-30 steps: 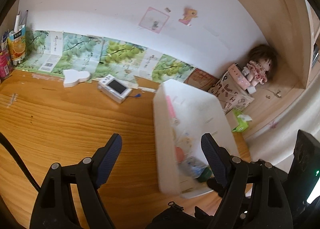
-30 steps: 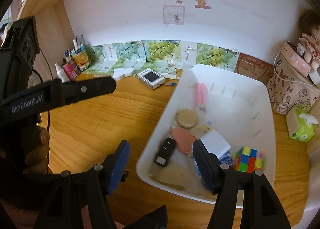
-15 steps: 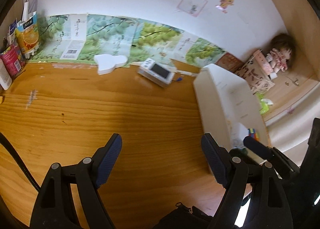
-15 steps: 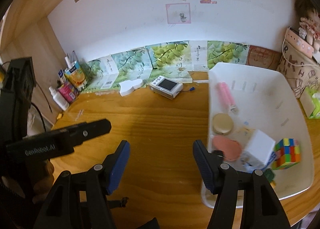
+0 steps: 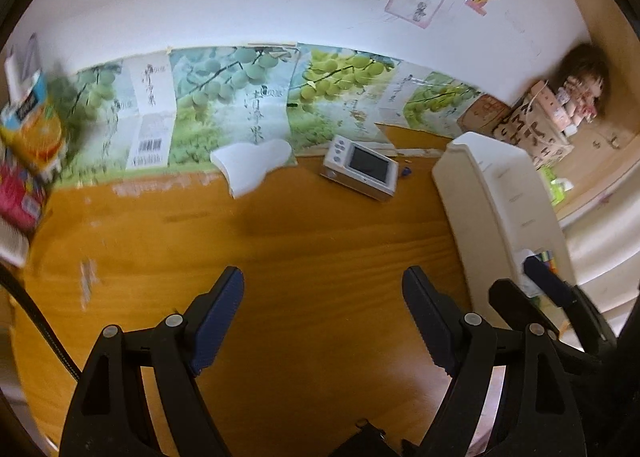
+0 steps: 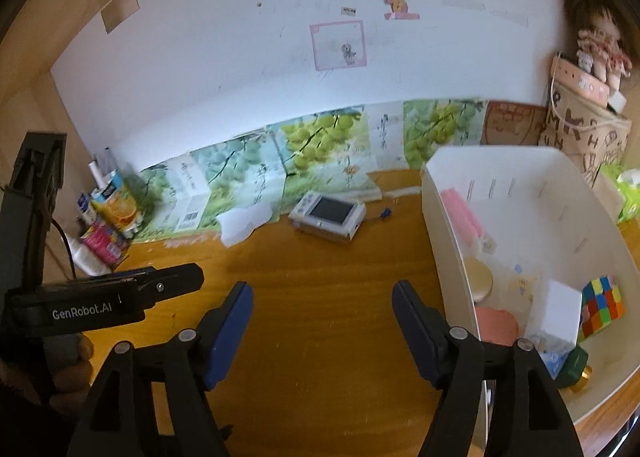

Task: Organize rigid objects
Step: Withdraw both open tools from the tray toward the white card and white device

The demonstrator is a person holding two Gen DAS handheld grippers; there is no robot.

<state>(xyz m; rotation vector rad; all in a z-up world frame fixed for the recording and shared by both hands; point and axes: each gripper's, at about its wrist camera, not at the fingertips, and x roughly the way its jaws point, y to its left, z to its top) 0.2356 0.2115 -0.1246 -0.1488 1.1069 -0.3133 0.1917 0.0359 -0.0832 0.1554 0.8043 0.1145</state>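
Observation:
A white bin point(image 6: 520, 185) stands on the right of the wooden desk point(image 6: 328, 269). It holds a colour cube point(image 6: 602, 305), a pink tube point(image 6: 464, 213), a white box point(image 6: 558, 313) and several small items. A white device with a dark screen point(image 5: 362, 167) point(image 6: 328, 213) and a white flat shape point(image 5: 252, 165) point(image 6: 244, 223) lie near the back wall. My left gripper point(image 5: 322, 313) is open above bare desk. My right gripper point(image 6: 322, 323) hangs over bare wood left of the bin, its jaws opening with nothing between them.
Juice cartons and packets point(image 6: 112, 225) crowd the back left corner. Grape-print boxes point(image 5: 240, 97) line the wall. A patterned bag point(image 6: 588, 137) with a doll point(image 6: 596, 41) on it sits at the back right, with a green tissue pack point(image 6: 628, 193) beside it.
Both grippers have swung left, away from the bin and over bare desk. The device and the white shape now look nearer. The right gripper's jaws stand wider.

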